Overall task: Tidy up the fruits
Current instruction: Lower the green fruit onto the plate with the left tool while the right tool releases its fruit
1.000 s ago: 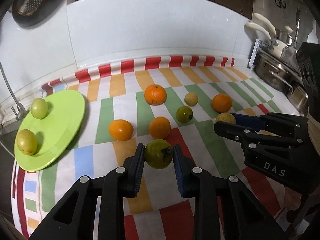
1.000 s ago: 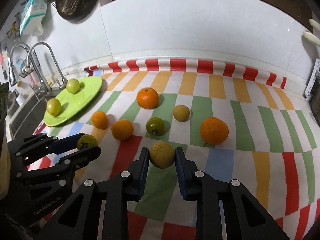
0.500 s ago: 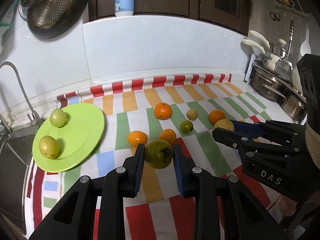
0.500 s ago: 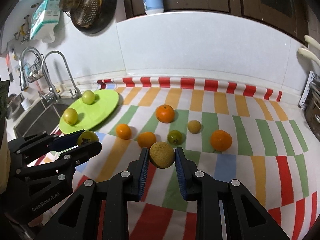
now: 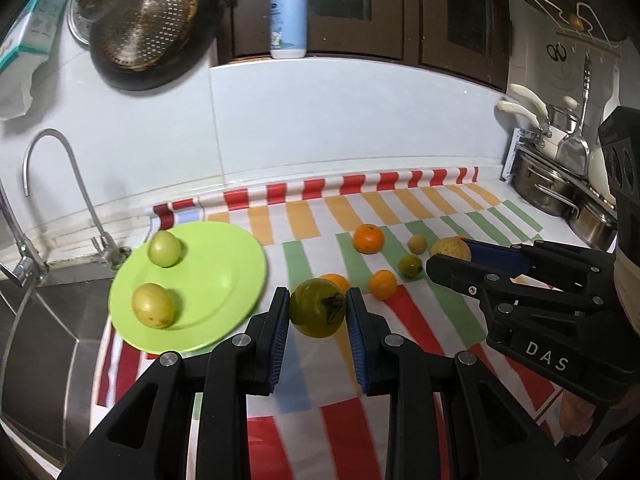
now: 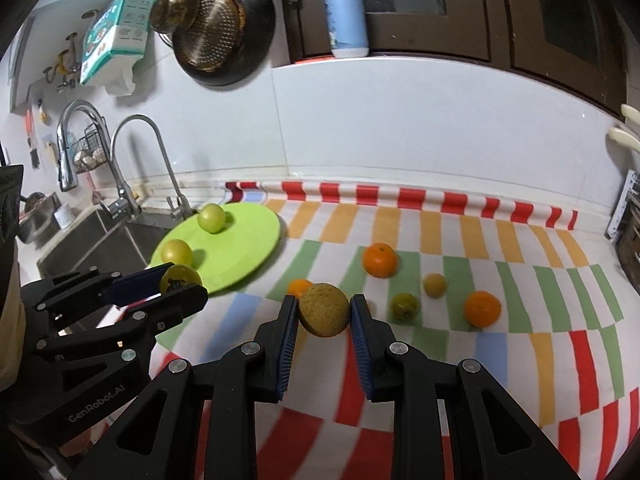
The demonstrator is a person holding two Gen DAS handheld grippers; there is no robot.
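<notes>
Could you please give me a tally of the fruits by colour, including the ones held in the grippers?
Orange fruits on the cloth: 4
Green fruits: 4, namely 2 on the green plate, 1 on the cloth, 1 in the left gripper
Tan-yellow fruits: 2, namely 1 on the cloth, 1 in the right gripper
Total: 10

This is a home kitchen. A steel sink (image 6: 100, 240) with curved taps (image 6: 136, 160) sits at the left end of the desk (image 6: 440, 240), which is covered by a striped cloth, and a colander (image 5: 148, 28) and pan hang on the white tiled wall. A soap bottle (image 5: 288, 12) stands on the ledge under dark wooden cabinets (image 5: 440, 12), and steel pots (image 5: 548, 184) with ladles are stacked at the right.
</notes>
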